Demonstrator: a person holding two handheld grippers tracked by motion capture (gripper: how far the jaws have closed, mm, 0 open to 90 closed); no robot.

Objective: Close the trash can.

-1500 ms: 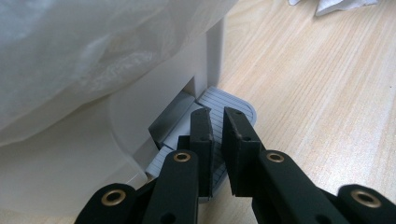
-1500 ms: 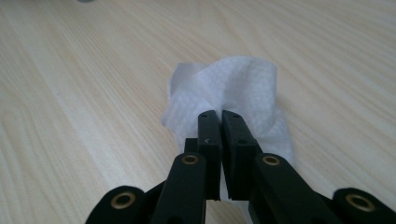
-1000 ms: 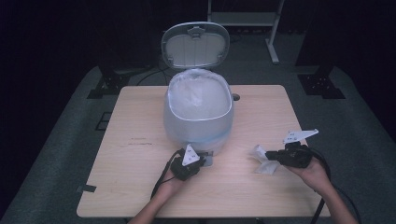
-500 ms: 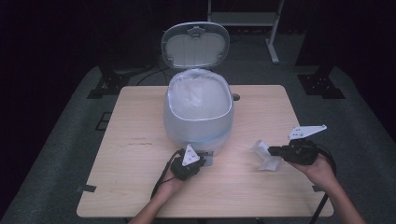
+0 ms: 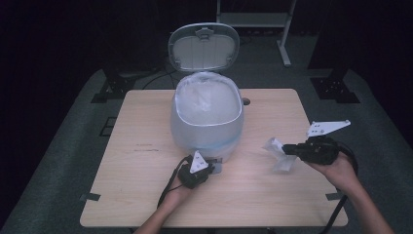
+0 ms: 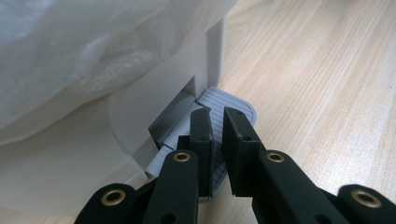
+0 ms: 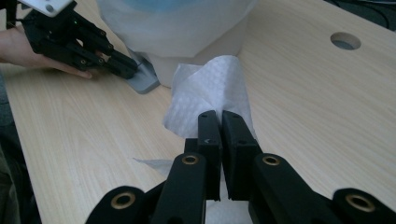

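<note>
A white pedal bin (image 5: 207, 117) stands a little back of the middle of the wooden desk (image 5: 146, 195), its lid (image 5: 203, 47) swung up at twelve o'clock and a thin plastic liner (image 5: 204, 95) folded over its rim. At the bin's foot, on the six o'clock side, a grey ribbed pedal (image 6: 224, 105) sticks out onto the desk.

The left claw (image 5: 210, 168) sits at about six o'clock from the bin, low on the desk, with the person's left hand (image 5: 175, 197) behind it. In the left gripper view its two black jaws stand almost together, a narrow slit between them, and press down on the top of the pedal; nothing is pinched between them.

The right claw (image 5: 287, 148) is at about four o'clock from the bin, well apart from it, held above the desk by the right hand (image 5: 338, 170). Its jaws are clamped on a crumpled white paper towel (image 7: 210, 93), which sticks out ahead of the jaw tips towards the bin, with a loose end trailing down on the desk. In the high view the towel (image 5: 280, 153) shows pale and bunched just left of the claw. A round cable hole (image 7: 345, 41) lies in the desk beyond the bin.
</note>
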